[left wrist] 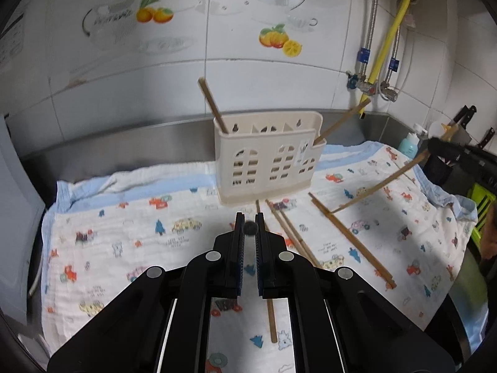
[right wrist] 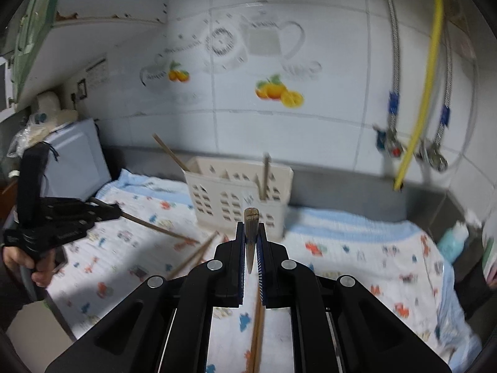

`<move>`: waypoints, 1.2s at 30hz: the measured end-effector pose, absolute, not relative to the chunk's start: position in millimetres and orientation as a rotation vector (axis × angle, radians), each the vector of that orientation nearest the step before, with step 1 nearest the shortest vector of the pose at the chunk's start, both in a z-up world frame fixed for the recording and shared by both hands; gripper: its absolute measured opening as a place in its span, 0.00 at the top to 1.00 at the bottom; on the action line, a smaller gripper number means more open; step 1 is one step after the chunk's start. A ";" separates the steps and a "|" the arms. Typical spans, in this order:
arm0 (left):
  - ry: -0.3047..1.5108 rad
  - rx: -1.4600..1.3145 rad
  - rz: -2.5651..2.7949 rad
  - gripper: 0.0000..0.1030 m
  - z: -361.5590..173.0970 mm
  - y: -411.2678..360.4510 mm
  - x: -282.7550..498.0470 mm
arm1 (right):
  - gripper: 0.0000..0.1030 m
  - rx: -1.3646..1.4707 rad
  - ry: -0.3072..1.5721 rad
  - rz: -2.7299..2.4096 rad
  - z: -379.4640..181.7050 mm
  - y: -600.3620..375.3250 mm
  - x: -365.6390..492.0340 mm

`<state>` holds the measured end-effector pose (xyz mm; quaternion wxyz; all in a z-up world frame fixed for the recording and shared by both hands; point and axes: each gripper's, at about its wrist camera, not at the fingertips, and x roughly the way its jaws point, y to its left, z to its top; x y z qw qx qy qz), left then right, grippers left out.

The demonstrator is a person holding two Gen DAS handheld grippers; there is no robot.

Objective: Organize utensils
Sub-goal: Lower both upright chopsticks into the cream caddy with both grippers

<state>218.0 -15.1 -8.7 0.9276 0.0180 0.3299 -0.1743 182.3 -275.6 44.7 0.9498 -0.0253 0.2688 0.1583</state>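
- The left gripper has its black jaws drawn narrow on a slim brown wooden chopstick, whose dark end shows between the tips while its shaft hangs below toward the cloth.
- The right gripper is likewise clamped on a second brown wooden chopstick, held near its blunt end.
- Both sticks hang in front of the cream perforated plastic utensil caddy, not yet over it.
- More loose chopsticks lie on the printed white cloth in front of and to the right of the caddy; two already lean inside it.
- Judgement: such sticks are light, stiff and smooth, so they may pivot in a pinch; gripping near the thick end helps steer the tip into a slot.
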 end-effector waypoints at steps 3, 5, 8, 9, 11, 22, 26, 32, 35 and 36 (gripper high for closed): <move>0.667 0.039 -0.372 0.95 3.7 -18.2 222.4 | 0.93 -0.066 0.523 0.353 68.8 -269.9 186.1; 0.660 0.036 -0.384 0.95 12.8 -19.6 225.8 | 0.93 -0.072 0.504 0.376 86.7 -265.7 189.5; 0.631 0.047 -0.396 0.95 30.1 -23.3 228.8 | 0.93 -0.104 0.466 0.385 109.6 -259.1 193.6; 0.616 0.060 -0.395 0.95 37.5 -25.6 229.6 | 0.93 -0.114 0.457 0.384 114.8 -257.6 195.0; 0.595 0.072 -0.400 0.95 49.6 -29.9 231.9 | 0.93 -0.130 0.434 0.376 128.4 -254.1 200.6; 0.391 0.094 -0.376 0.95 138.4 -52.3 255.3 | 0.93 -0.127 0.409 0.291 148.4 -263.9 252.1; 0.338 0.074 -0.335 0.95 154.4 -53.5 278.4 | 0.93 -0.113 0.442 0.281 135.8 -268.5 273.0; 0.299 0.019 -0.297 0.95 151.9 -53.8 307.1 | 0.93 -0.114 0.487 0.278 114.9 -270.3 292.1; 0.326 -0.012 -0.292 0.95 138.5 -51.6 321.6 | 0.93 -0.121 0.507 0.279 104.9 -269.4 298.7; 0.338 -0.021 -0.295 0.95 134.3 -51.1 326.0 | 0.93 -0.120 0.513 0.281 102.9 -269.3 300.2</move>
